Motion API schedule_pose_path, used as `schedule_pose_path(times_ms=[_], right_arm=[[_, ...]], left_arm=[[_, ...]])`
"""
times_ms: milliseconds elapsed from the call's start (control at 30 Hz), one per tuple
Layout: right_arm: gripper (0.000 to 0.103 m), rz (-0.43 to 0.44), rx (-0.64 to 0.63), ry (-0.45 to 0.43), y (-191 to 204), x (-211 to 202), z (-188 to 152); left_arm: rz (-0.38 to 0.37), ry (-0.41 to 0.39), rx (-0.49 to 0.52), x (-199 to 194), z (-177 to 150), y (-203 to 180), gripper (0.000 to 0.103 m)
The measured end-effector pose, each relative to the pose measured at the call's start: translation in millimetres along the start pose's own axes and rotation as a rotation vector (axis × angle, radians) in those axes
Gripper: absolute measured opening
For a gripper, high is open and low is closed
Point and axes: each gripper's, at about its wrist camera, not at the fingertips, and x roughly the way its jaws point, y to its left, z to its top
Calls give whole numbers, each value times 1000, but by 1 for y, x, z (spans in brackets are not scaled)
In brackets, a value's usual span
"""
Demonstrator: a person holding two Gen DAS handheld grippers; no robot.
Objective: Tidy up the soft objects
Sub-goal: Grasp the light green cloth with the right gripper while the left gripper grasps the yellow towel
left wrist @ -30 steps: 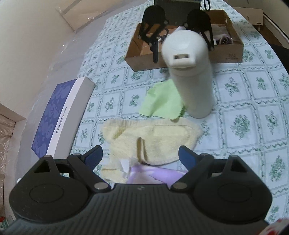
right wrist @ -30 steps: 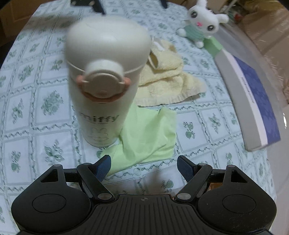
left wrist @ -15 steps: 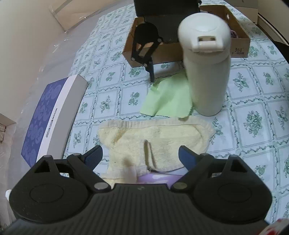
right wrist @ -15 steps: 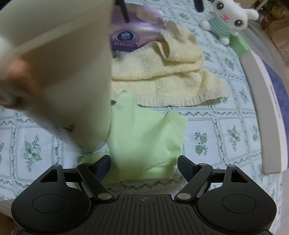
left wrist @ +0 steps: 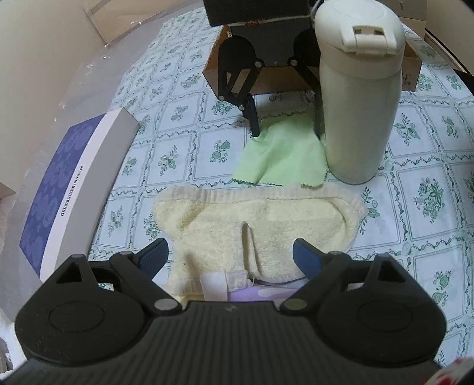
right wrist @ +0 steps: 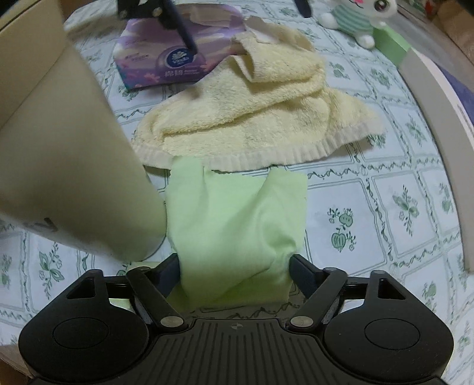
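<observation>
A light green cloth (right wrist: 237, 222) lies on the patterned tablecloth, one edge tucked under a pale yellow towel (right wrist: 251, 112). My right gripper (right wrist: 235, 266) points down over the cloth's near end. Its jaws are closing, and the bunched cloth fills the gap between them. In the left wrist view the right gripper (left wrist: 286, 124) stands at the far edge of the green cloth (left wrist: 281, 154). My left gripper (left wrist: 229, 251) hangs open just above the towel (left wrist: 251, 219), with nothing held.
A tall cream bottle (left wrist: 358, 103) stands right beside the green cloth. A purple tissue pack (right wrist: 166, 62) lies partly under the towel. A white plush bunny (right wrist: 358, 17) sits beyond it. There is a cardboard box (left wrist: 411, 74) behind the bottle and a long blue-and-white box (left wrist: 74, 183) at the table's edge.
Both grippers have come down and closer to the table. The right one now straddles the green cloth's end and its fingers have drawn inward. The left one has sunk toward the towel, still wide.
</observation>
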Motion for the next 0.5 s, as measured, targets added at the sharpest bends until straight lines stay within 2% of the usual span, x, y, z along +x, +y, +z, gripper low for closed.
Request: schedule_pose_path(times_ms=[67, 133, 200, 233, 267, 300, 500], right_arm=[[59, 8, 25, -8, -2, 0, 0], [42, 6, 45, -18, -3, -2, 0], [32, -5, 63, -22, -3, -3, 2], [21, -5, 66, -23, -1, -3, 2], [15, -7, 71, -24, 0, -4, 1], [4, -14, 74, -27, 2, -5, 1], [3, -112, 105, -38, 2, -15, -5]], left_arm=[[-4, 0, -5, 1, 0, 1, 90], [-9, 2, -11, 3, 1, 2, 90], [-16, 9, -13, 5, 3, 3, 90], [-22, 12, -13, 6, 3, 3, 90], [-28, 15, -13, 7, 4, 3, 90], [-36, 21, -15, 8, 6, 3, 90], [-60, 92, -66, 25, 14, 7, 90]])
